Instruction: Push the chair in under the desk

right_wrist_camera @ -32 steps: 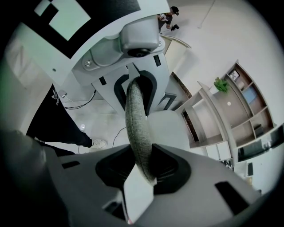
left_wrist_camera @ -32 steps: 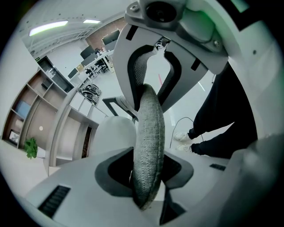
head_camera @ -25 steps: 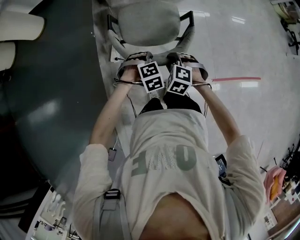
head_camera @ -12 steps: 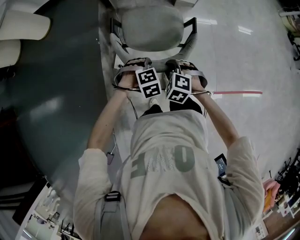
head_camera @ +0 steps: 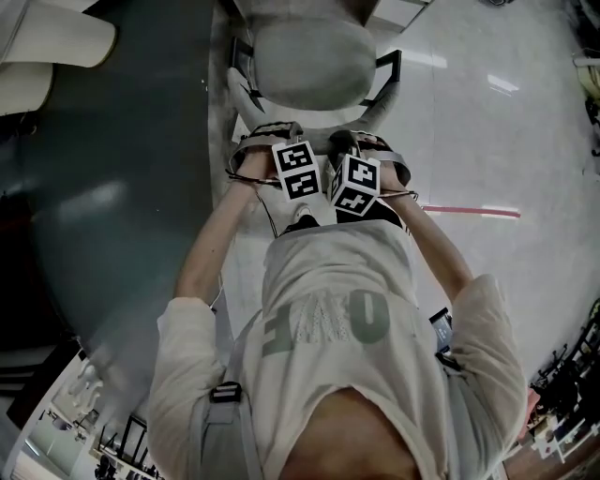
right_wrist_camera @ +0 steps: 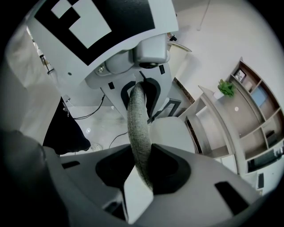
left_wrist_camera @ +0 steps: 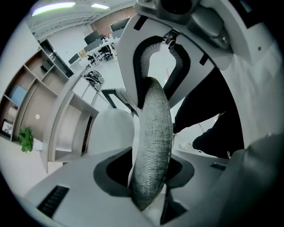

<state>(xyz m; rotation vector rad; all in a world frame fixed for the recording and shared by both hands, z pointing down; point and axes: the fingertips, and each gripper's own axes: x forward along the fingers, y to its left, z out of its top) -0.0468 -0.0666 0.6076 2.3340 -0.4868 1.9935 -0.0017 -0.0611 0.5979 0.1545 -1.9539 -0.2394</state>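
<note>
i read this as an open-plan office. in the upper left of the left gripper view, rows of workstations [left_wrist_camera: 100, 42] with office chairs sit under ceiling strip lights [left_wrist_camera: 53, 7]. at that view's left edge, built-in shelves [left_wrist_camera: 42, 111] hold a potted plant [left_wrist_camera: 25, 139]. in the head view, a grey chair [head_camera: 305, 61] stands at top centre beside a dark desk [head_camera: 103, 187] on a glossy pale floor [head_camera: 487, 131].

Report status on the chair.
Left gripper, right gripper clamped on chair backrest; left fingers just opening, backrest between them. Seat uncovered beside dark desk. No obstacle seen.
</note>
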